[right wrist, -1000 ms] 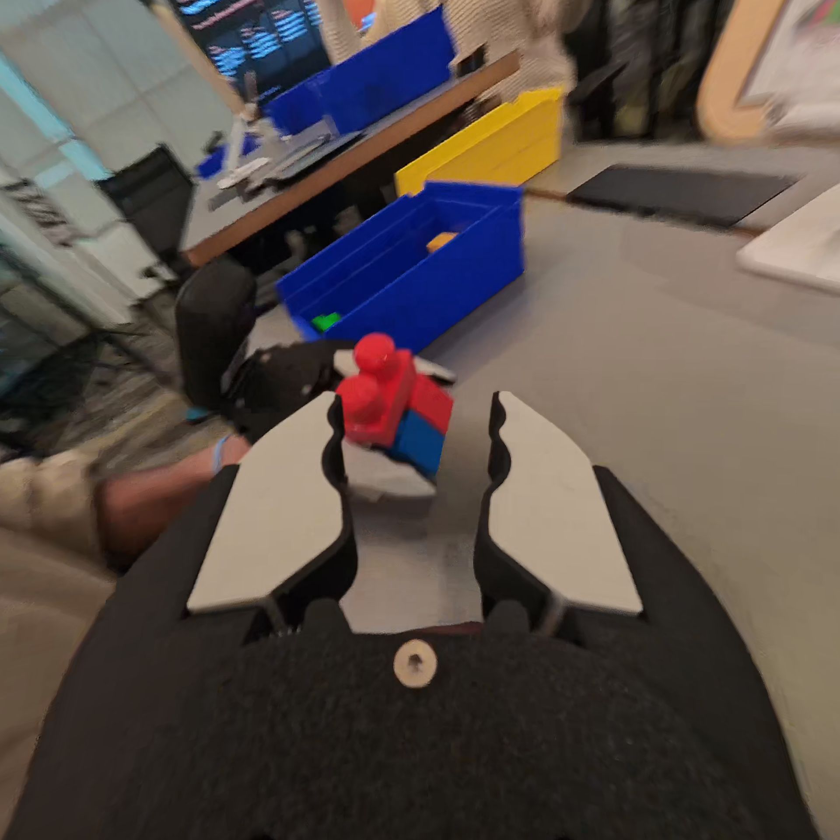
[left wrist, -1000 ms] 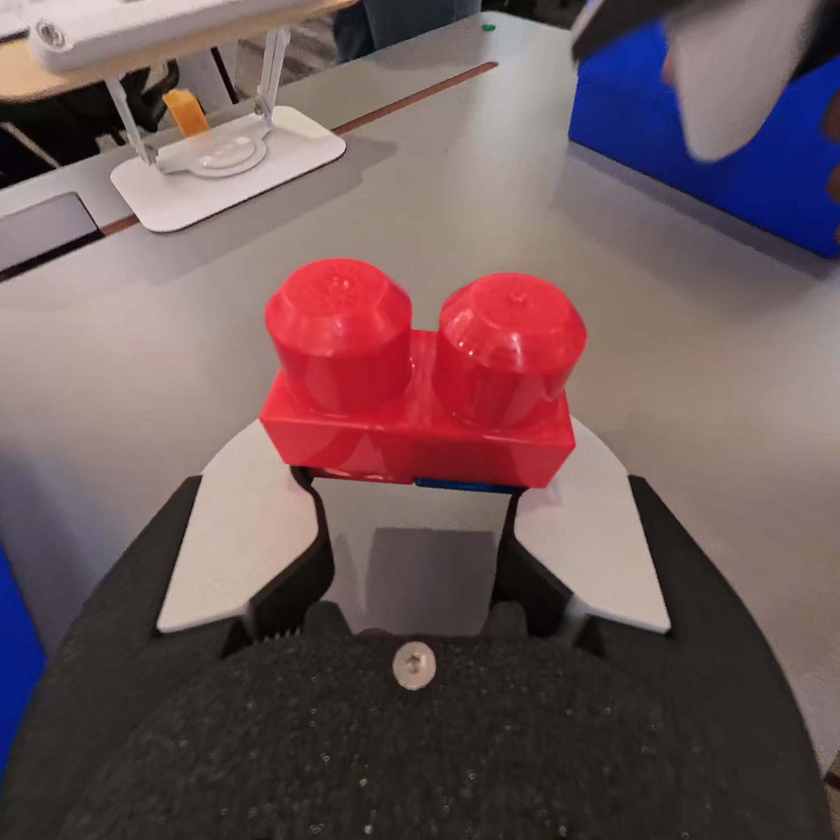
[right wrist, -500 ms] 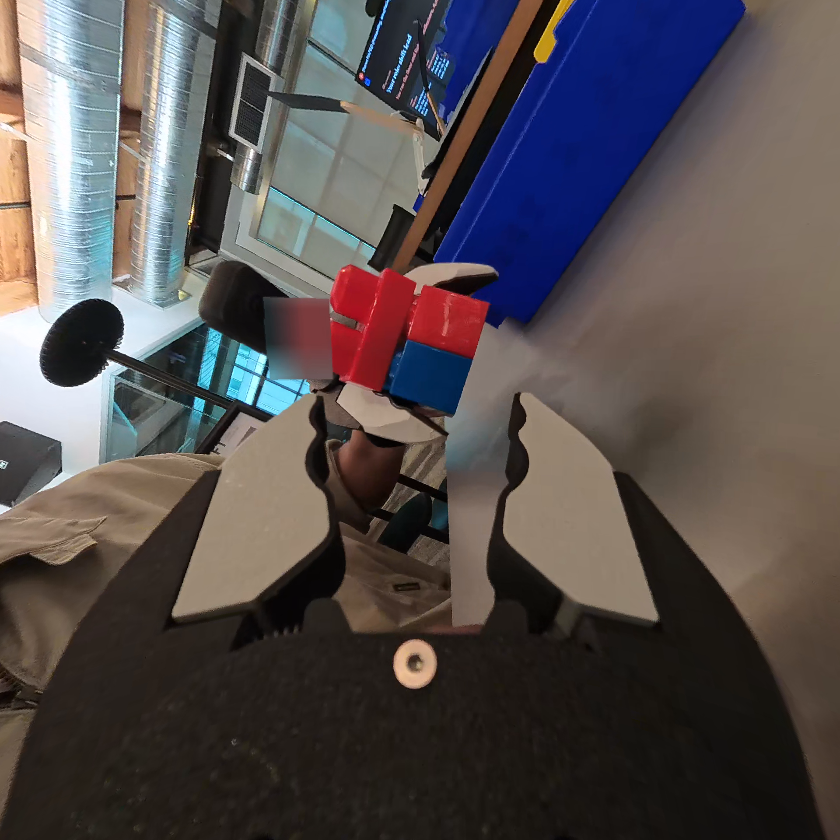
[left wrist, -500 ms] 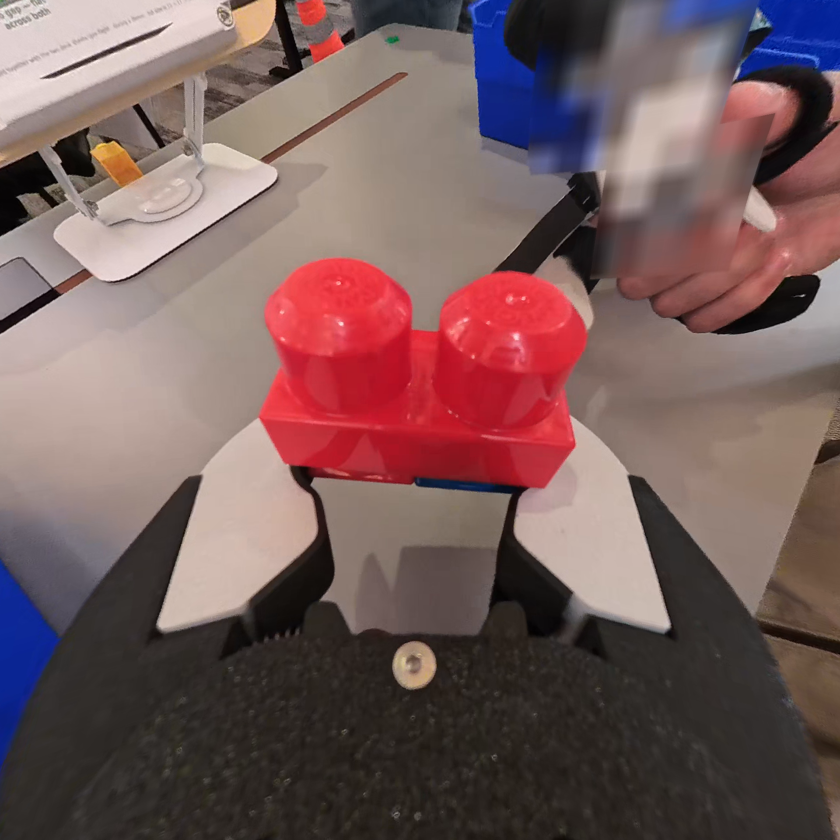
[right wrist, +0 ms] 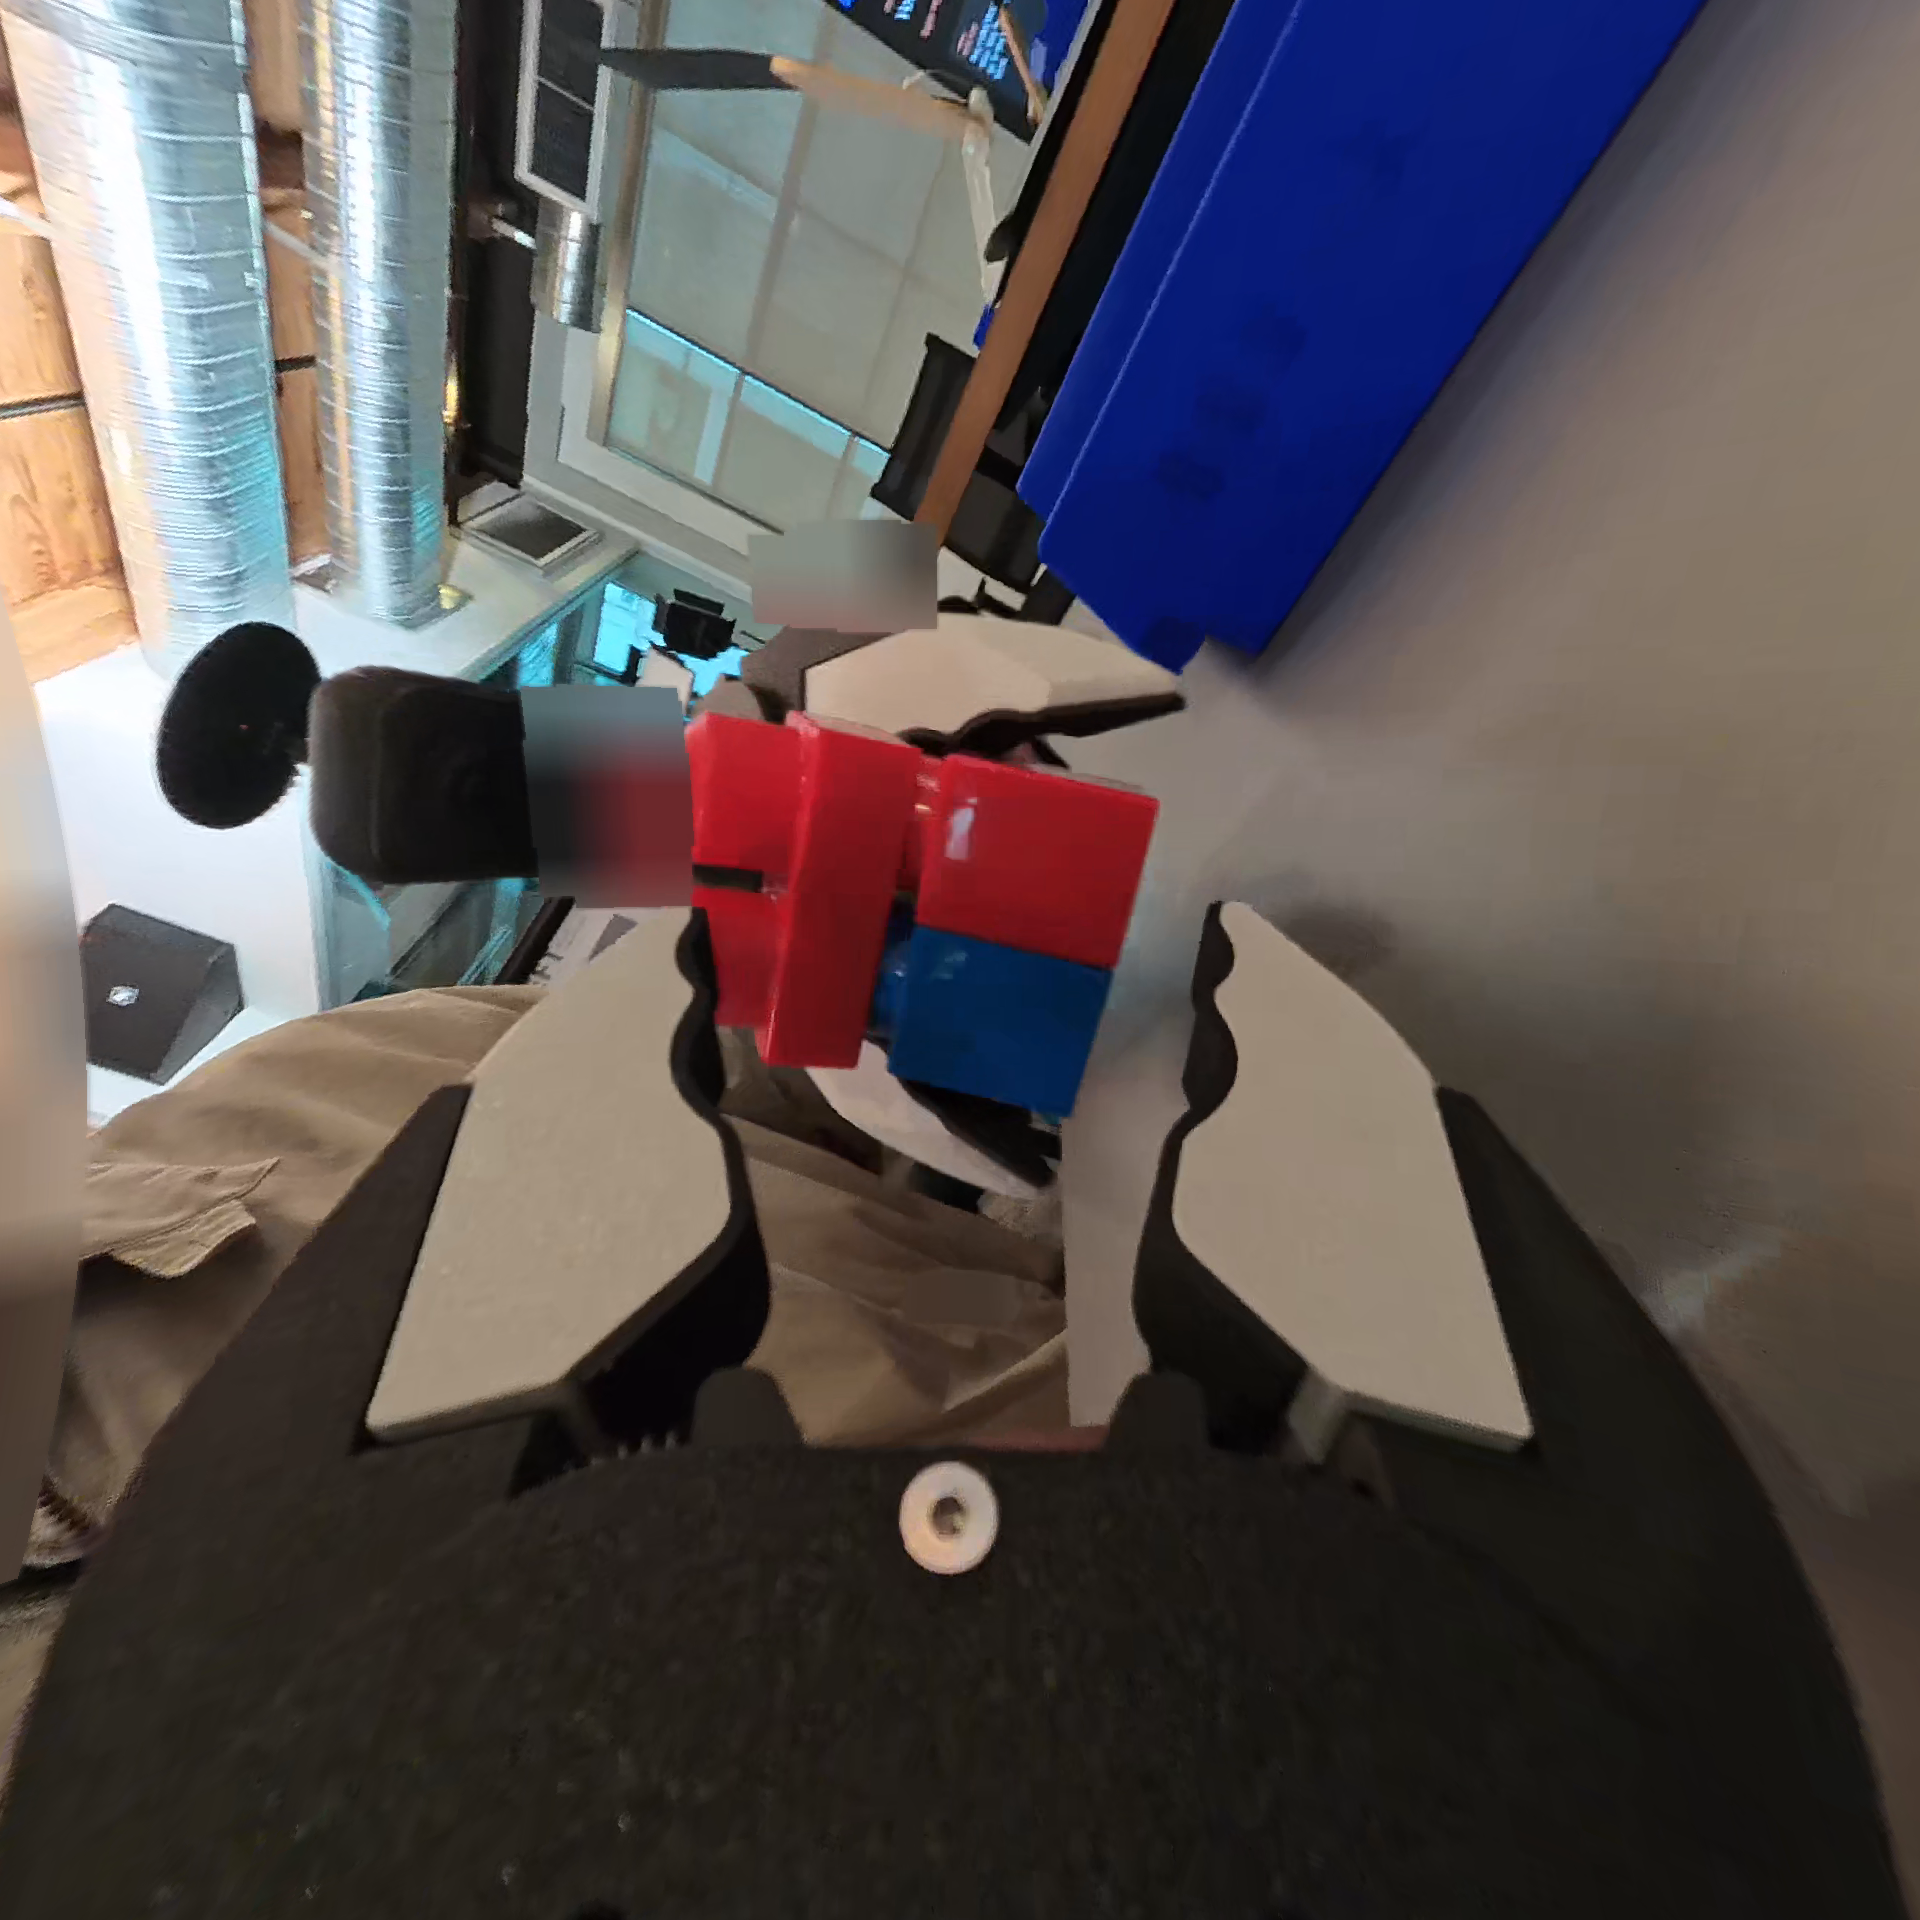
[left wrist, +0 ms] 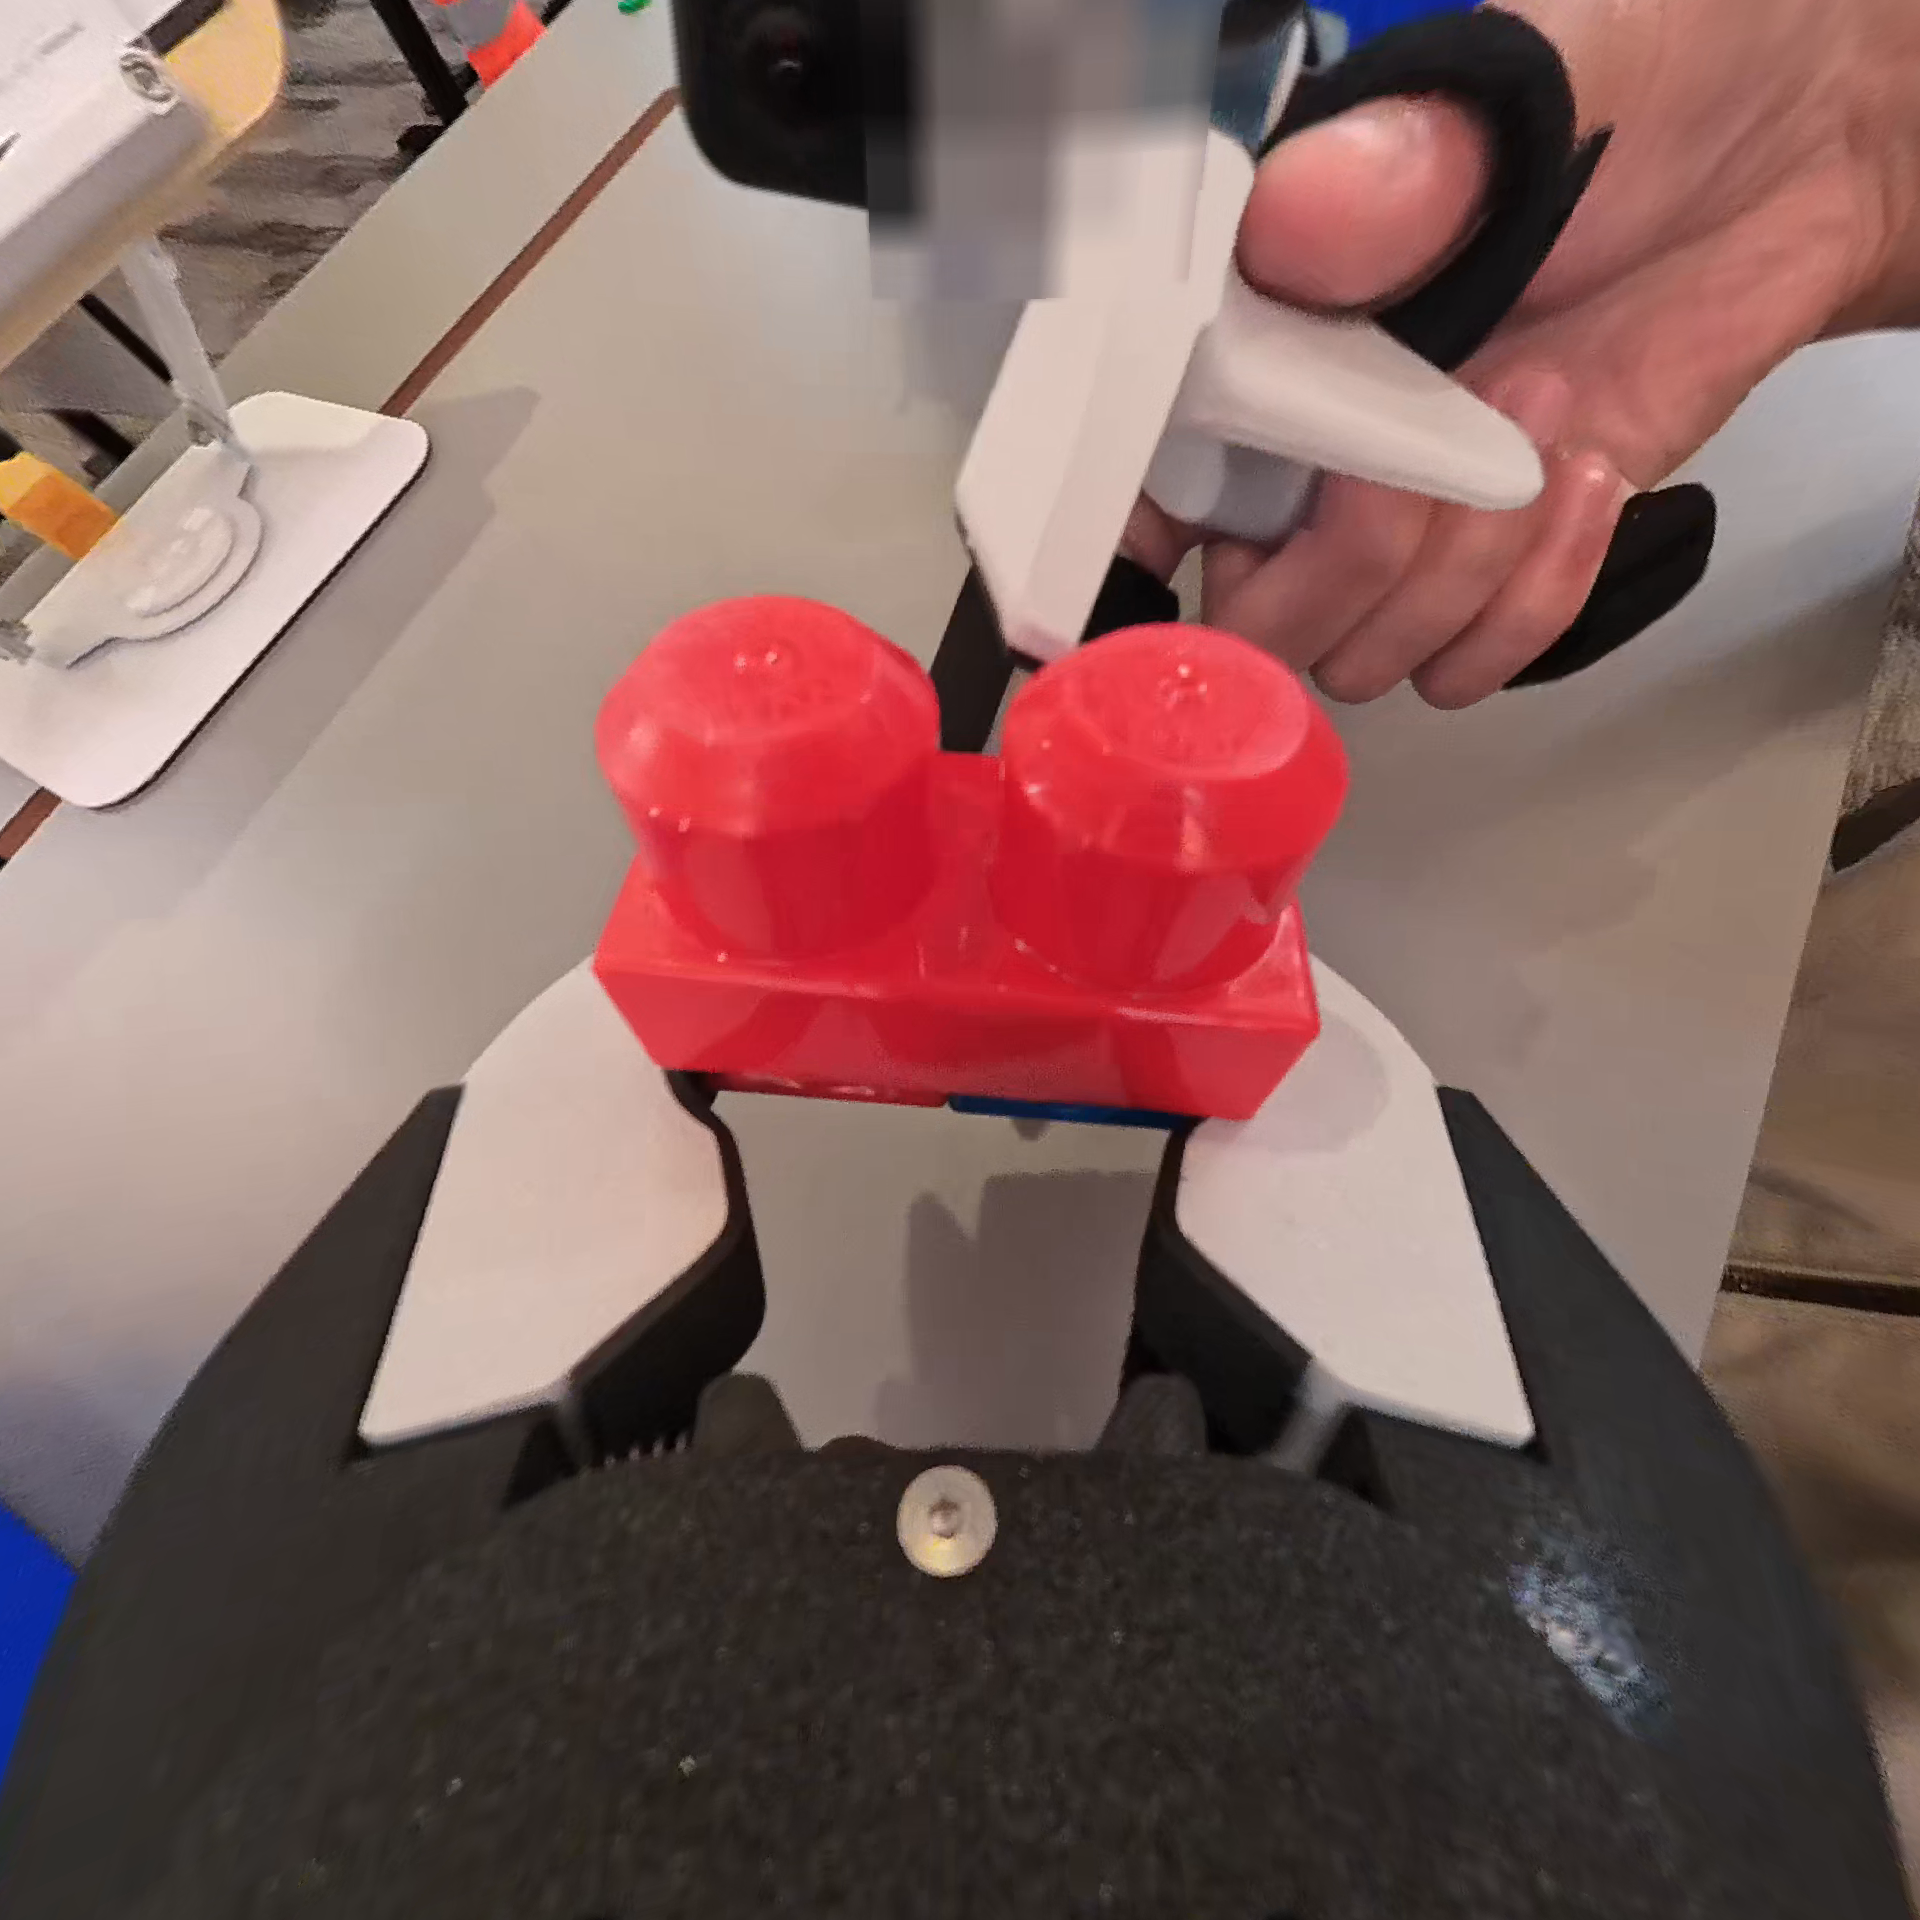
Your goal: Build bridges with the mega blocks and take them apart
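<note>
Left gripper [left wrist: 951, 1081] clamping red block [left wrist: 961, 883], right gripper [left wrist: 1023, 582] just behind it, grey table [left wrist: 623, 520]

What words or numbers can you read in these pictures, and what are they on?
Nothing here reads clearly.
Dark hanging screen: coloured lines of writing, too blurred to read.
White sign board on a stand: print at its edge, too small to read.
Small black box: a tiny white mark, unreadable.
Red plastic two-stud block: faint raised marks on its studs, too blurred to read.
</note>
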`<move>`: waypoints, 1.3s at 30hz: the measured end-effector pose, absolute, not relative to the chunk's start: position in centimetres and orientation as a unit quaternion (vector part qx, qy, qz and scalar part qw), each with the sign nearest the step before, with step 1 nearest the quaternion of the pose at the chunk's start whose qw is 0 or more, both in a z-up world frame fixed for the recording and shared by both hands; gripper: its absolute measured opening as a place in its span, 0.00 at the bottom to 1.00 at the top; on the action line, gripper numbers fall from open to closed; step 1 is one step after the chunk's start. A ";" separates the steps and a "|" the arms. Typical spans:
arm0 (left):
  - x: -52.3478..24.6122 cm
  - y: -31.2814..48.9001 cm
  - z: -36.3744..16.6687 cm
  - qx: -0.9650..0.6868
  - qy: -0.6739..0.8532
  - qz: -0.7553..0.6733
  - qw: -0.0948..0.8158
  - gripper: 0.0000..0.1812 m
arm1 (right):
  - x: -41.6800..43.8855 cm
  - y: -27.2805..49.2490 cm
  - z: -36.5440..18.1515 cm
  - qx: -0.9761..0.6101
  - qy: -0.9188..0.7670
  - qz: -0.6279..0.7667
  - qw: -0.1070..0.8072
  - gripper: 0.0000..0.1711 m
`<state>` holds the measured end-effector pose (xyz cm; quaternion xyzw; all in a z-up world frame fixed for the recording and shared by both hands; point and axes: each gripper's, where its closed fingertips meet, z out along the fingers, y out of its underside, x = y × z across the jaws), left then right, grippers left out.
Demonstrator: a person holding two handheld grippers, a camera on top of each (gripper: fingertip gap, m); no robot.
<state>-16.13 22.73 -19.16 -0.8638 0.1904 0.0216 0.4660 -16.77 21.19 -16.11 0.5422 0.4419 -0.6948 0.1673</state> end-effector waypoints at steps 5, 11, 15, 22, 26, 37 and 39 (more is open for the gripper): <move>-15.1 23.4 -19.6 -0.868 0.217 0.017 0.447 0.49 | -16.6 20.7 -16.3 0.531 0.420 -0.708 0.203 0.52; -14.7 24.2 -20.1 -0.878 0.214 0.003 0.428 0.49 | -16.6 21.2 -16.3 0.516 0.366 -0.740 0.230 0.47; -14.5 24.4 -20.1 -0.888 0.197 -0.031 0.415 0.49 | -16.5 21.9 -16.5 0.507 0.321 -0.760 0.250 0.40; -14.4 24.6 -20.7 -0.892 0.205 -0.026 0.401 0.50 | -16.3 22.2 -16.6 0.510 0.324 -0.759 0.241 0.35; -14.5 24.6 -21.0 -0.896 0.210 -0.017 0.391 0.50 | -16.2 22.5 -16.3 0.505 0.309 -0.767 0.248 0.32; -14.6 24.5 -21.1 -0.893 0.216 -0.013 0.394 0.49 | -16.1 22.4 -16.5 0.502 0.328 -0.765 0.235 0.30; -14.6 24.4 -21.3 -0.893 0.217 -0.013 0.394 0.49 | -16.1 22.4 -16.7 0.509 0.346 -0.756 0.222 0.30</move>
